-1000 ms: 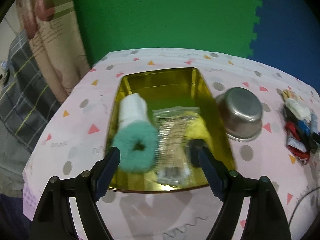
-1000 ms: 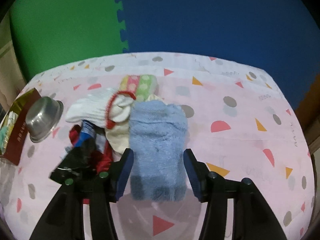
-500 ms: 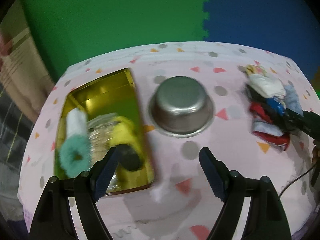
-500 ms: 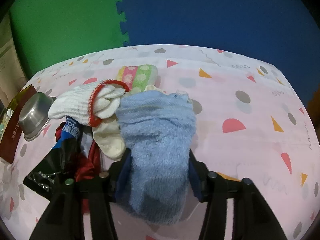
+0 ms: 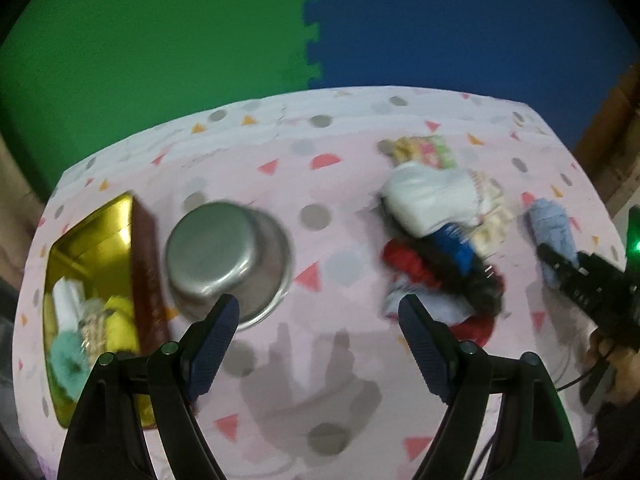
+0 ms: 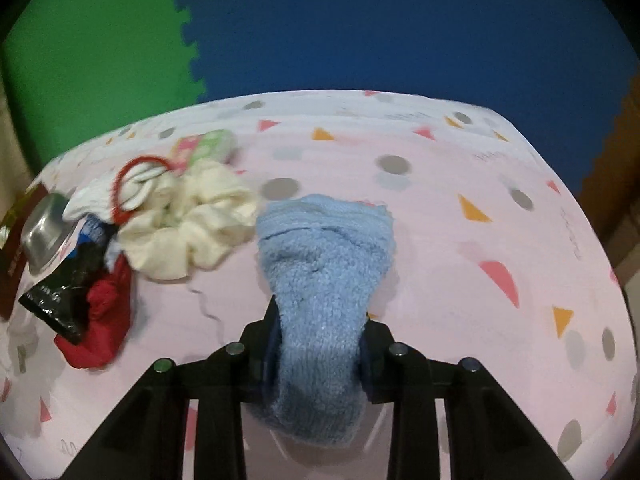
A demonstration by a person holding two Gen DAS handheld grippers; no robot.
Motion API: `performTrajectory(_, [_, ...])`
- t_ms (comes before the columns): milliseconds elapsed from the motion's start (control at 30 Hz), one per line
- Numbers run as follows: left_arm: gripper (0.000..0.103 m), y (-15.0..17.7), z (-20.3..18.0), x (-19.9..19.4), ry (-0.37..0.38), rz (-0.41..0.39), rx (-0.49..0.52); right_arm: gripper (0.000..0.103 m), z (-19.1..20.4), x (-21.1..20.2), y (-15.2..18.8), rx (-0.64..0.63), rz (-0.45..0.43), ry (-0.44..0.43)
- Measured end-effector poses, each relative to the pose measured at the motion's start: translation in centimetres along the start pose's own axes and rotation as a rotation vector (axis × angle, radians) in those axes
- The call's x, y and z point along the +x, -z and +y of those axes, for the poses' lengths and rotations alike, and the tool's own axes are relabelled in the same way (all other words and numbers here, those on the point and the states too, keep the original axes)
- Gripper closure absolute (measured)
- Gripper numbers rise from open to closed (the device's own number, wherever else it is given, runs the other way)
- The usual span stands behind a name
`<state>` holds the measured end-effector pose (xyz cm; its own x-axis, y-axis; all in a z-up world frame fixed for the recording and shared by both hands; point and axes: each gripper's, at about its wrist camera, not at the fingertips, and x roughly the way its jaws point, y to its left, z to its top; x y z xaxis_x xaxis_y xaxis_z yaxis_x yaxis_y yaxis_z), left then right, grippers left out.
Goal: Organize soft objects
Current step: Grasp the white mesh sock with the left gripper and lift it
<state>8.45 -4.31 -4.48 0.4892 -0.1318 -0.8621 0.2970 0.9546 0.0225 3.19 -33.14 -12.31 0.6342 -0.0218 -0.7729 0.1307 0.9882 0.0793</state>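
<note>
My right gripper (image 6: pixel 316 356) is shut on a fluffy light blue sock (image 6: pixel 324 264) and holds it just above the pink tablecloth; it also shows in the left wrist view (image 5: pixel 552 232). A pile of soft things lies left of it: a cream scrunchie (image 6: pixel 192 232), a white sock with a red band (image 6: pixel 132 184), a red cloth (image 6: pixel 100 320) and a black packet (image 6: pixel 68 296). My left gripper (image 5: pixel 318 336) is open and empty above the cloth, between the steel bowl (image 5: pixel 224 252) and the pile (image 5: pixel 436 236).
A gold tin (image 5: pixel 92 248) at the far left holds a teal scrunchie, a yellow item and a white roll. A pink and green patterned item (image 6: pixel 208 144) lies behind the pile. Green and blue foam mats stand behind the table.
My left gripper swung right, from over the gold tin to the space between bowl and pile. My right gripper closed on the blue sock and lifted it away from the pile.
</note>
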Motion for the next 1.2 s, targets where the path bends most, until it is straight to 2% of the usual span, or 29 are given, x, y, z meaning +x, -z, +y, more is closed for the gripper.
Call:
performTrajectory(233, [0.023, -4.0, -3.4, 1.2, 0.099, 0.008, 0.027, 0.069, 0.6, 0.1, 0.1, -0.028, -0.007, 0.024])
performTrajectory(400, [0.022, -5.6, -5.6, 3.1, 0.117, 0.015, 0.076, 0.069, 0.3, 0.2, 0.1, -0.017, -0.008, 0.011])
performTrajectory(600, [0.022, -6.8, -7.6, 5.1, 0.116, 0.039, 0.108, 0.069, 0.3, 0.2, 0.1, -0.009, -0.01, 0.003])
performTrajectory(900, [0.022, -7.5, -9.3, 8.4, 0.058, 0.091, 0.153, 0.068, 0.1, 0.2, 0.1, 0.007, -0.011, -0.017])
performTrajectory(967, [0.042, -7.3, -8.9, 8.5, 0.068, 0.088, 0.127, 0.068, 0.0, 0.2, 0.1, 0.011, -0.011, -0.021])
performTrajectory(1067, [0.06, -7.5, -8.3, 8.4, 0.081, 0.094, 0.108, 0.068, -0.1, 0.2, 0.2, 0.017, -0.012, -0.027])
performTrajectory(1200, [0.073, -7.8, -7.7, 7.9, 0.091, 0.096, 0.097, 0.068, -0.1, 0.2, 0.2, 0.02, -0.012, -0.029])
